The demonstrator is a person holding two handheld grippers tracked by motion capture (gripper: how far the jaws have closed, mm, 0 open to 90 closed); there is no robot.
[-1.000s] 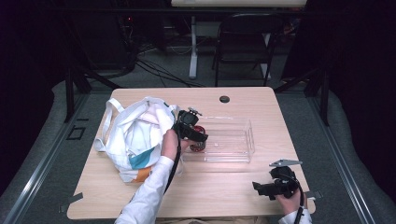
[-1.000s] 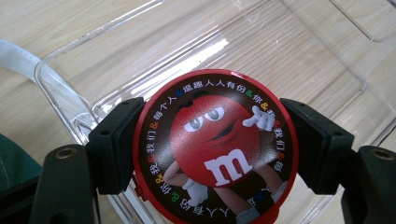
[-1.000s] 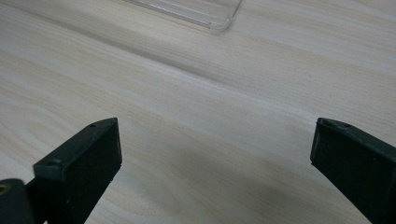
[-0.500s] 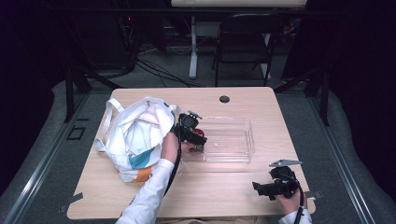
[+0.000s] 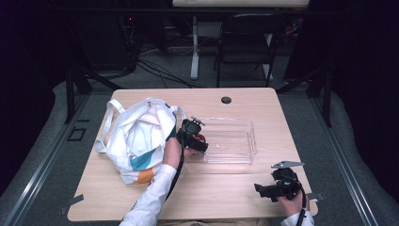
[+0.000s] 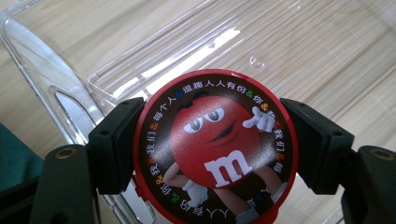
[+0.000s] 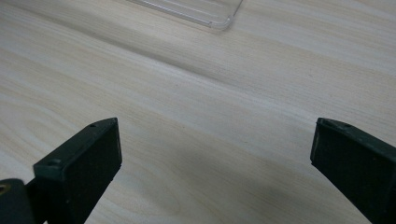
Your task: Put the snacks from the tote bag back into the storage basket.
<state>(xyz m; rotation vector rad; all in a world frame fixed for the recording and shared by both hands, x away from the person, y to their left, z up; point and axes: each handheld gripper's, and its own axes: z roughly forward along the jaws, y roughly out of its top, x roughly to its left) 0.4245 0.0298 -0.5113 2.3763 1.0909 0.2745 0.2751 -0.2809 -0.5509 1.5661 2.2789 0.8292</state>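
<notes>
Left tongs [image 5: 200, 137] clamped, right tongs [image 5: 261, 190] agape.

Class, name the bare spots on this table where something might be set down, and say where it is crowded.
Free: the clear tray's floor; the table strip between sleeve and right gripper; the far edge. Crowded: where the bag, left gripper and tin meet.

I count one round tin [image 6: 215, 149], one clear tray [image 5: 234, 139], one cloth bag [image 5: 136, 136], two claws: left claw [image 5: 196, 139], right claw [image 5: 263, 190]. One chair [image 5: 247, 42] behind one tabletop [image 5: 226, 188].
</notes>
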